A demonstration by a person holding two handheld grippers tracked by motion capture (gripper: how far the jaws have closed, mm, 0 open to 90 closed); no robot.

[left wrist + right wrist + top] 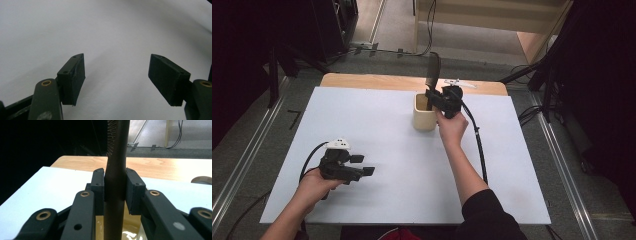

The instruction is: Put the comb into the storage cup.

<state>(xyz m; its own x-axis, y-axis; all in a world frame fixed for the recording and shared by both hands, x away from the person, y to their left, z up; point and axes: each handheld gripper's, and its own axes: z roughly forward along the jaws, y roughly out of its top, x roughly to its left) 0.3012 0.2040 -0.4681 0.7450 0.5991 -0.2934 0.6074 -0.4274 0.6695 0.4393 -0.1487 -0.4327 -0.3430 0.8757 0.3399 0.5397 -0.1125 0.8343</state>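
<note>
One dark long-handled hairbrush [116, 170], long axis upright, bristle head uppermost, handle down in cream cylindrical cup [424, 112]. Right gripper [432, 95] clamped on its handle. Left gripper [116, 77] spread wide, empty, over white table sheet [387, 150].

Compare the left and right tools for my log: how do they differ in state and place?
The left tool stands open with nothing between its jaws; the right tool is shut on a brush. The left tool hangs low over bare white table near the person; the right tool is held farther off, above a cream cup, with the brush upright and its handle reaching down into the cup. Both are black, hand-held, with a trailing cable.
</note>
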